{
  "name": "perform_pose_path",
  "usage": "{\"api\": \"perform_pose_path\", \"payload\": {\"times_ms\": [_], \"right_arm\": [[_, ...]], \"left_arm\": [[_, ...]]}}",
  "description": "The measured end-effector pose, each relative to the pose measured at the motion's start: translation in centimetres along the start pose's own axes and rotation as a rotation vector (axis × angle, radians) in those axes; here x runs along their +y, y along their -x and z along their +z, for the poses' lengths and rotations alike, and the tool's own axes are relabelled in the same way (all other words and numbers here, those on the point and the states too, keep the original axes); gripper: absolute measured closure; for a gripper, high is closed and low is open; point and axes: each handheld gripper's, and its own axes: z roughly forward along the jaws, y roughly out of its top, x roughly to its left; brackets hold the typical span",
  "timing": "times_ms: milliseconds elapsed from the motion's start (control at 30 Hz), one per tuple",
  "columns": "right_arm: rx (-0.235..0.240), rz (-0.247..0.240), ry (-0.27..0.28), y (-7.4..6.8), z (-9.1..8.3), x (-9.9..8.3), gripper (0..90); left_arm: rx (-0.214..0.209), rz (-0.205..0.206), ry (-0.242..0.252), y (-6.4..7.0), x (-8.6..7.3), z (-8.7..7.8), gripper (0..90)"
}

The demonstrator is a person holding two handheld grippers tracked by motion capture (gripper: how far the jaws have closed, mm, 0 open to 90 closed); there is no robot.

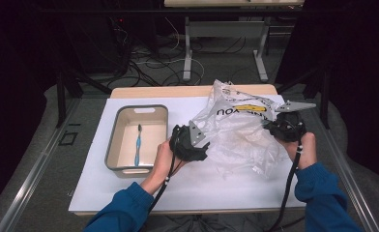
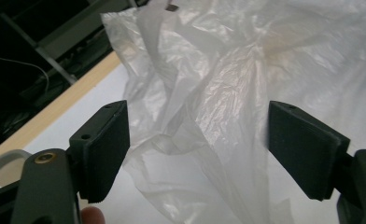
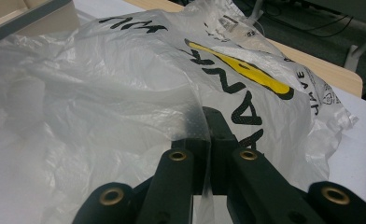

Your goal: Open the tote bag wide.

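A crumpled clear plastic bag with black lettering and a yellow mark lies across the middle and right of the white table mat. My right gripper is at the bag's right edge, shut on a fold of the bag, its jaws pressed together with film between them. My left gripper sits at the bag's left side, open, with bunched film standing between its wide-apart pads but not pinched.
A grey-rimmed rectangular tub stands on the left of the mat with a blue toothbrush lying inside it. The wooden table edge runs behind. Beyond it are table legs and cables on the floor.
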Motion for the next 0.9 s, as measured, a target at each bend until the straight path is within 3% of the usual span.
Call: {"api": "perform_pose_path", "payload": {"times_ms": [167,333,467,567,733,900], "right_arm": [[-0.007,0.0,0.002,0.0,0.0,0.0,90.0],[-0.011,0.001,0.005,0.0,0.1,0.1,90.0],[-0.005,-0.008,-0.001,0.0,0.2,0.1,90.0],[-0.002,-0.009,-0.009,-0.1,0.2,0.2,90.0],[0.007,-0.013,-0.021,-0.1,-0.1,0.3,90.0],[0.014,-0.025,-0.042,-0.2,-0.5,0.5,90.0]], "left_arm": [[-0.024,0.037,-0.084,1.2,-0.8,0.7,16.6],[0.001,0.044,-0.105,1.4,-1.1,1.6,18.8],[-0.012,0.043,-0.103,0.8,-0.9,2.0,49.1],[0.001,0.032,-0.064,0.2,-0.8,2.1,67.2],[0.035,0.007,-0.004,-0.8,-0.2,1.5,83.9],[0.069,-0.032,0.057,-2.0,0.1,0.7,88.4]]}}
